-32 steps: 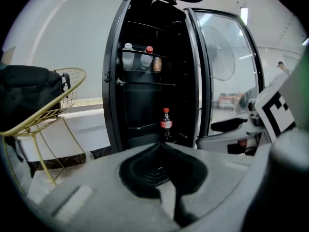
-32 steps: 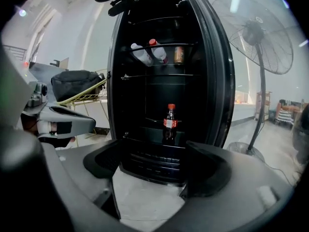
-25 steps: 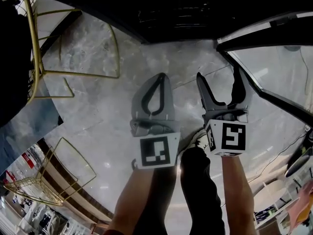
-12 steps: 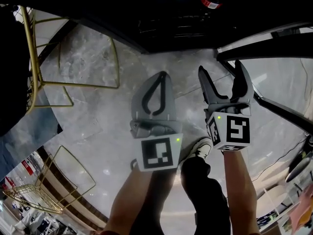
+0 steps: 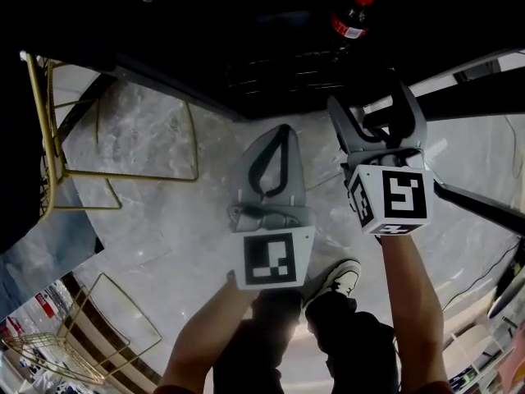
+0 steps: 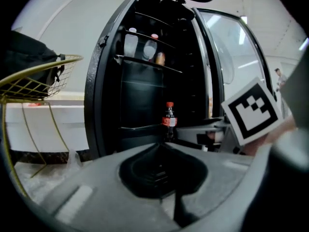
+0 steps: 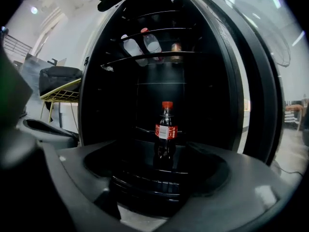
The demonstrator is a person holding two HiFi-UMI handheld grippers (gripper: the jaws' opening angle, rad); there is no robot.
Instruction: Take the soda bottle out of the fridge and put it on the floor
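Note:
A dark soda bottle (image 5: 353,13) with a red cap and red label stands upright on a lower shelf of the open black fridge (image 5: 271,64). In the right gripper view the soda bottle (image 7: 165,134) is centred straight ahead, some way beyond the jaws. My right gripper (image 5: 374,105) is open and empty, its tips at the fridge's front edge, short of the bottle. My left gripper (image 5: 279,136) is shut on nothing and hangs over the marble floor to the left. From the left gripper (image 6: 161,148), the bottle (image 6: 169,121) shows ahead inside the fridge.
The fridge's glass door (image 5: 467,72) stands open at the right. Clear bottles (image 7: 142,45) lie on an upper shelf. A gold wire chair (image 5: 49,138) stands at the left, a gold wire basket (image 5: 74,327) near bottom left. The person's shoe (image 5: 332,277) is below the grippers.
Both grippers have moved forward toward the fridge, the right one farther. The bottle now shows more fully at the top of the head view.

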